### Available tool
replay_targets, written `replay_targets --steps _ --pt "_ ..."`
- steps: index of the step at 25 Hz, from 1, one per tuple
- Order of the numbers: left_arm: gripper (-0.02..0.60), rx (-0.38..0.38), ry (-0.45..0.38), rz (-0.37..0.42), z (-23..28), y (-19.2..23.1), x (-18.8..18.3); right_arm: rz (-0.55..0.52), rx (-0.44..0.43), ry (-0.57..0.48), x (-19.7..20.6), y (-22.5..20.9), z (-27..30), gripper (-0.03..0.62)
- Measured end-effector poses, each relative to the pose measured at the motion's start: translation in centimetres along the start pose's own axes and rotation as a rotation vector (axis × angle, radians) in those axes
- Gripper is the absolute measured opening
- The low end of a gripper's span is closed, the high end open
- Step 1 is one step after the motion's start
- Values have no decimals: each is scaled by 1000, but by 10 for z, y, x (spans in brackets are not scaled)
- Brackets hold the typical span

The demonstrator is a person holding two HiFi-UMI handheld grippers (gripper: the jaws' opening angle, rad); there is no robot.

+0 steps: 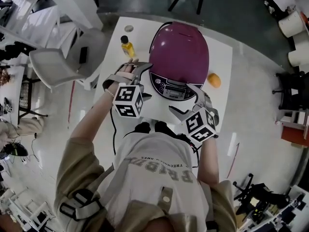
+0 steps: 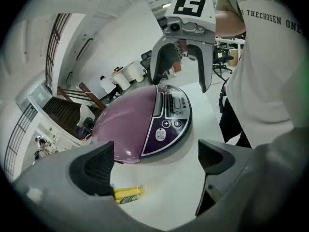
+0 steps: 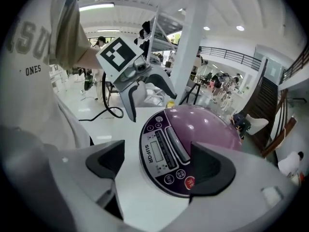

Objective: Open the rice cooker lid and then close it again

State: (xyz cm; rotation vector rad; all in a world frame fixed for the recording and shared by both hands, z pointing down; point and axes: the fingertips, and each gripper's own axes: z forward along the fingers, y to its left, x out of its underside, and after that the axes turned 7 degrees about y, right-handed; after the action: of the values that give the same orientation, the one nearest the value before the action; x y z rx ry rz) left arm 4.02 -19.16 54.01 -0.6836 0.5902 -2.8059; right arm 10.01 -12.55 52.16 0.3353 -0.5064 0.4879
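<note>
A purple rice cooker (image 1: 179, 52) stands on the white table (image 1: 220, 50) with its lid down and its dark control panel (image 1: 169, 88) facing me. My left gripper (image 1: 142, 82) hangs open at the panel's left front corner, nothing between its fingers. My right gripper (image 1: 186, 101) is open at the panel's right front, also empty. In the left gripper view the open left gripper (image 2: 152, 161) frames the cooker (image 2: 130, 124), with the right gripper (image 2: 181, 62) beyond it. The right gripper view shows the right gripper (image 3: 159, 163) just short of the panel (image 3: 166, 153), with the left gripper (image 3: 145, 88) opposite.
A small yellow bottle (image 1: 127, 46) stands left of the cooker, lying low in the left gripper view (image 2: 128, 194). An orange fruit (image 1: 214, 80) sits to its right. A white disc (image 1: 129, 28) lies at the far left corner. A grey chair (image 1: 58, 64) stands left of the table.
</note>
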Motion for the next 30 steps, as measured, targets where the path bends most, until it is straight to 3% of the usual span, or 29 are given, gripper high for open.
replay_targets --steps 10,19,30 --pt "558 63 59 85 15 -2 9 -90 -38 137 7 11 24 410" --pt "559 92 94 116 24 -6 18 -141 9 214 14 12 35 413" --pt "560 108 95 119 26 -7 16 -315 119 428 34 14 47 413"
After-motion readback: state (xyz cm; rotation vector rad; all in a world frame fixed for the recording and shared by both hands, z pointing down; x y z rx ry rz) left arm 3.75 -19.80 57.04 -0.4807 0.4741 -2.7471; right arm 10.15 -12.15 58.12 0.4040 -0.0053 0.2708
